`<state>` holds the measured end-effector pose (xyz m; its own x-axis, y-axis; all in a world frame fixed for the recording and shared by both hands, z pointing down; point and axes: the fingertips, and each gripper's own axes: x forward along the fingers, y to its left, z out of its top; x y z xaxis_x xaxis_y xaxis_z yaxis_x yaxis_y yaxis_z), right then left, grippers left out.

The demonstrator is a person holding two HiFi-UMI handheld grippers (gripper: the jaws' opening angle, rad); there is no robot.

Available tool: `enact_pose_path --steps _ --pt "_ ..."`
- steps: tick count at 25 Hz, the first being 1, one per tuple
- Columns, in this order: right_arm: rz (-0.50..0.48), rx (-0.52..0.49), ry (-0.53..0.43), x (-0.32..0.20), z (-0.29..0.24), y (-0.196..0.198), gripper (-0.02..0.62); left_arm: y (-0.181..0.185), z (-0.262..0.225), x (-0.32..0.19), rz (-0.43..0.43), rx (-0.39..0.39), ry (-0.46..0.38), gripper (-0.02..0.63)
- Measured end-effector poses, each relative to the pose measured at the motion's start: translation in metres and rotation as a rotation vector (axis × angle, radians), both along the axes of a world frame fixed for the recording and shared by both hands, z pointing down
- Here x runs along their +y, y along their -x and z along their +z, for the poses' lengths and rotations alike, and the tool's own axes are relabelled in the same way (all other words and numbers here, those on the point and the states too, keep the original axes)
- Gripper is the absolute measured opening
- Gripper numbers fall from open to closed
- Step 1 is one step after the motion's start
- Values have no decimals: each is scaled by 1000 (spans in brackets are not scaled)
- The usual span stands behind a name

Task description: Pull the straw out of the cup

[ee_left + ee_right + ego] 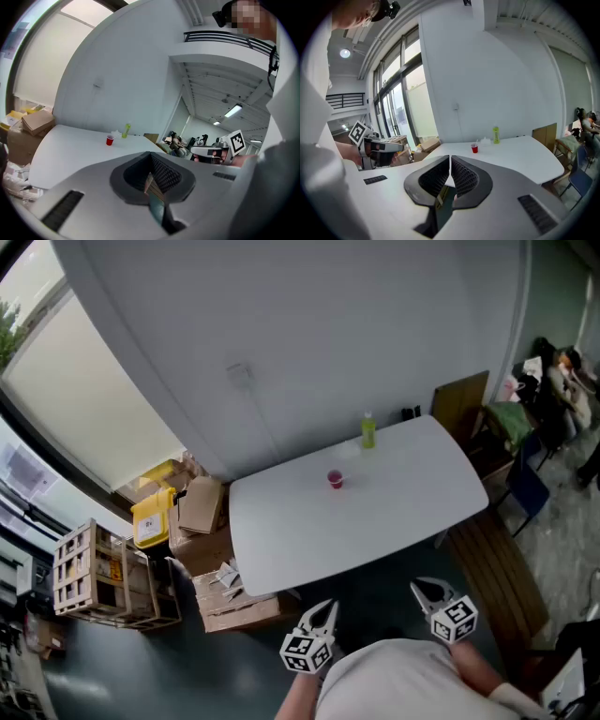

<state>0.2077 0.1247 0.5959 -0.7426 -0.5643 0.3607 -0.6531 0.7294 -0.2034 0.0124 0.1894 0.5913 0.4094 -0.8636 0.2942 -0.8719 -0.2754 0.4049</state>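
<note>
A small red cup [335,479] stands near the middle of the white table [281,540], toward its far edge. In the right gripper view the cup [474,148] shows a thin pale straw [476,142] poking from its top. The left gripper view shows the same cup [109,140] far off. Both grippers hover below the table's near edge, well short of the cup. The left gripper [323,612] [151,157] is shut with nothing between its jaws. The right gripper [427,590] [450,161] is likewise shut and empty.
A green bottle [367,430] stands at the table's far edge, a crumpled white wrapper [485,140] beside it. Cardboard boxes [202,507], a yellow bin [152,517] and a wooden crate [89,573] crowd the left. A wooden bench [497,573] runs along the right.
</note>
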Motion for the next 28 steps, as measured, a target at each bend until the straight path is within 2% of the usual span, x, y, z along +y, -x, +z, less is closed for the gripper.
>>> enact_pose_path --steps 18,28 --pt "9 -3 -10 9 -1 21 43 19 5 5 39 6 2 2" --pt "85 8 1 24 4 27 43 43 11 17 75 -2 1 2"
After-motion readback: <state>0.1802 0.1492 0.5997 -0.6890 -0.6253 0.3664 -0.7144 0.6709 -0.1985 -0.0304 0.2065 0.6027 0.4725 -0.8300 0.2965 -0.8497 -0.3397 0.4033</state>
